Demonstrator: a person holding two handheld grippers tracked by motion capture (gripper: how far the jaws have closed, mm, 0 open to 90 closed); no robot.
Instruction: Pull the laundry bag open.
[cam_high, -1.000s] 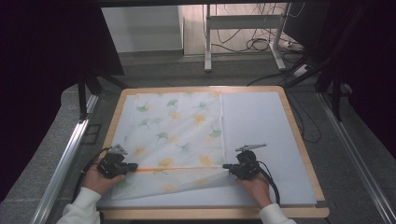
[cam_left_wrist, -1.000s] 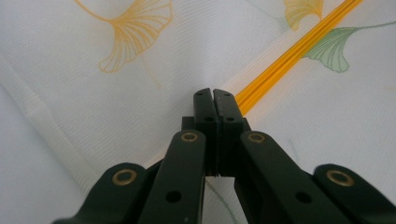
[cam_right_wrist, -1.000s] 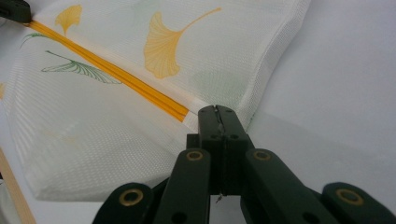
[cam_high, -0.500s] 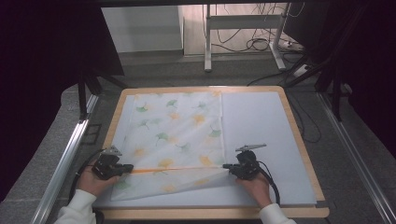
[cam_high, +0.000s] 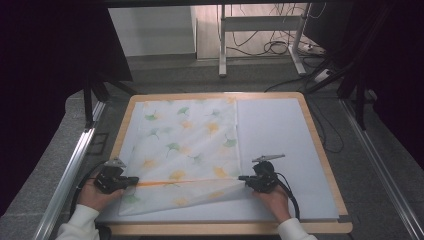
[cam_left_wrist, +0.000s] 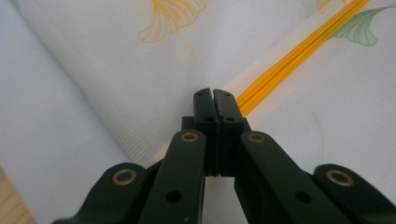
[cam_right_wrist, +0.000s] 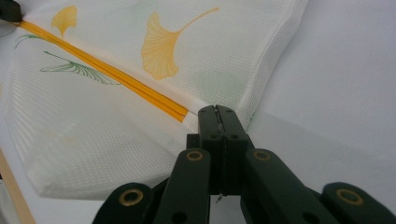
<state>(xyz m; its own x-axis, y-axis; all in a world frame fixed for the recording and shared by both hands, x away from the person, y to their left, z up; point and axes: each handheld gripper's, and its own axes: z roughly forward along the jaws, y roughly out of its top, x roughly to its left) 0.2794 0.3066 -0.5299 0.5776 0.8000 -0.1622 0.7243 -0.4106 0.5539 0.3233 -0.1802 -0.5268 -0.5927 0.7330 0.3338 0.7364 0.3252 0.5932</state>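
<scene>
Currently pinching cloth (cam_high: 190, 145) at near orange hem (cam_high: 175, 182), left gripper (cam_high: 134, 180) and right gripper (cam_high: 243, 178) clenched. Handling as thin, limp, light; gripping hem ends.

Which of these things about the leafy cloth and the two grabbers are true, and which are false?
1. The cloth has green and yellow leaves printed on it. True.
2. Both grippers are wide open. False: the left gripper and the right gripper are each shut on the cloth's orange-striped edge.
3. The cloth covers the whole white mat. False: the mat's right part is bare.
4. The orange stripe runs between the two grippers. True.
5. The cloth is rolled into a ball. False: it lies spread out, its near edge lifted.
</scene>
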